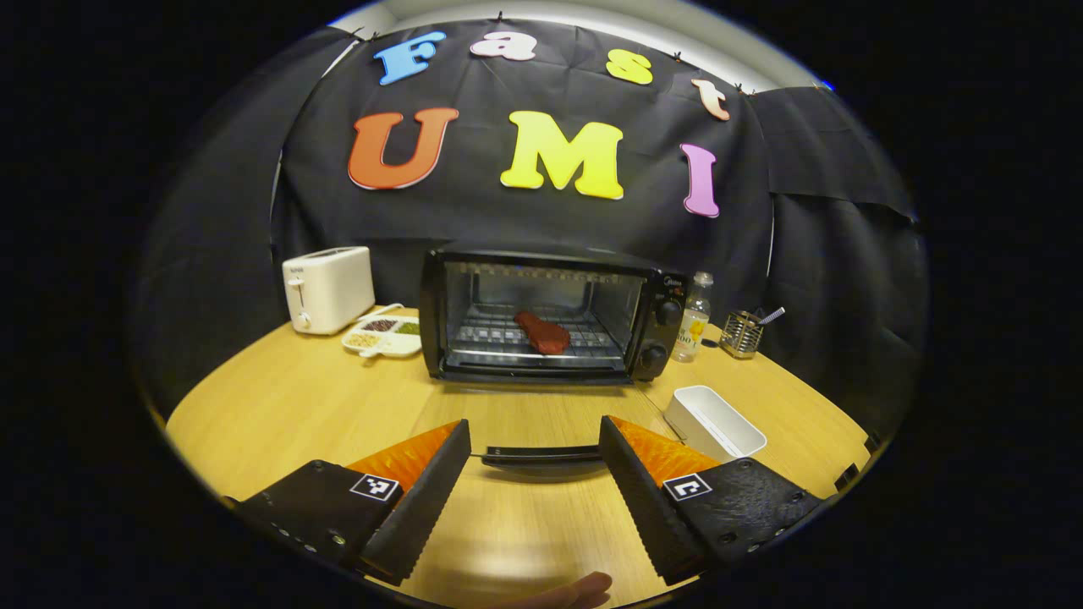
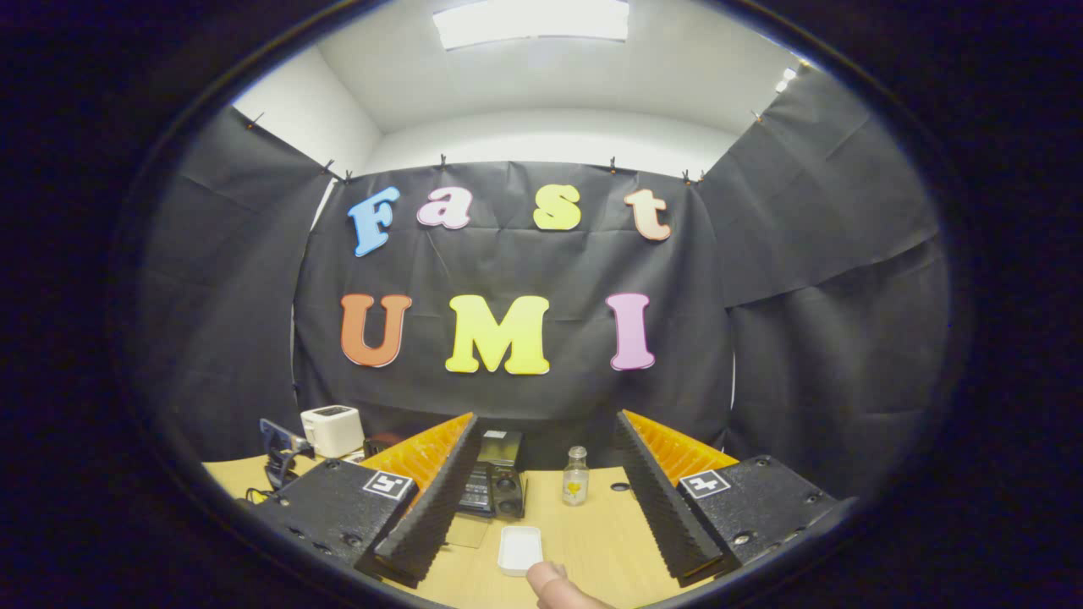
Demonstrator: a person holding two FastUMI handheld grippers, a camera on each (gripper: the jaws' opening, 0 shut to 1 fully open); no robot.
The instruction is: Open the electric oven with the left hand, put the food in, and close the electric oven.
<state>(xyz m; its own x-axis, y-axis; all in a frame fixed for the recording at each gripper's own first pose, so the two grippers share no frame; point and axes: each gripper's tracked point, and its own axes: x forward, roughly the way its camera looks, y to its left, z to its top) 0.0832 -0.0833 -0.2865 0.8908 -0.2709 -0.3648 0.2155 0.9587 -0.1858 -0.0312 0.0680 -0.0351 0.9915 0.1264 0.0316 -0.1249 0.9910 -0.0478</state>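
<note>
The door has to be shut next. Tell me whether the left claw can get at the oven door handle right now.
Probably yes. The left claw is open, and the door handle of the opened oven lies right between its fingers, with nothing in the way.

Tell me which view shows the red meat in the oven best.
Left gripper view: the red slab of meat lies in plain sight on the wire rack inside the black electric oven, whose glass door is folded down. In the right gripper view the oven sits small and partly behind a claw finger; its interior can't be made out.
</note>
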